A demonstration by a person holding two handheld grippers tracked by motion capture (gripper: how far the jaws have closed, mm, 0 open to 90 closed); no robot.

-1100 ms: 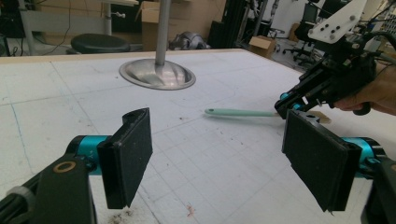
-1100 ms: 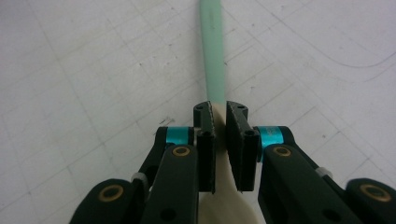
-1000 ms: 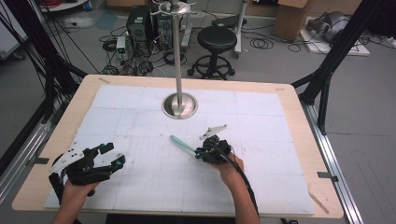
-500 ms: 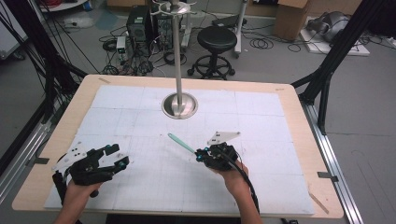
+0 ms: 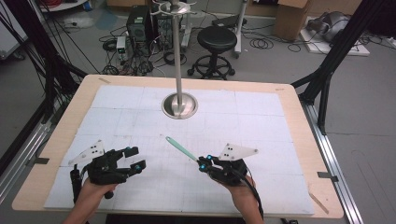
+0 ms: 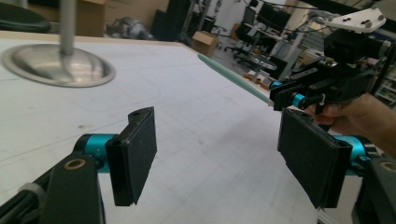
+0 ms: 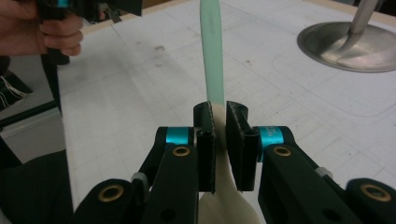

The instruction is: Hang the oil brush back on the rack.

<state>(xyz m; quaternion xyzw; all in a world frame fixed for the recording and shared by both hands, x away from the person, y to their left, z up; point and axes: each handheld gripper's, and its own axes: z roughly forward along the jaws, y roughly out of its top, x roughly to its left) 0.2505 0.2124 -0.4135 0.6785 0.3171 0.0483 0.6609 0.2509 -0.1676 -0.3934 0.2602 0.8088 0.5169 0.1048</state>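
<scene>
Our right claw [image 5: 204,163] is clamped on a spoon [image 5: 180,148], gripping it where the pale bowl end meets the mint handle; the handle sticks out toward eleven o'clock, above the bench [image 5: 289,112] and short of the stand [image 5: 179,105] at twelve. Our left claw [image 5: 134,158] hangs at about eight o'clock with its jaws apart and nothing between them; they have just been closing a little.

The grip looks narrow to us: the pads [image 7: 205,140] pinch a thin neck, so the spoon could pivot or slip out if we swing the hand fast. The long handle could also knock the stand's base if we carry it forward at this height. If we hand it over, the left claw may close on the handle's tapered tip and lose it.

The bowl of the spoon is cut off at the bottom of the right gripper view, so we cannot tell its shape. The stand's top runs out of the high view.
</scene>
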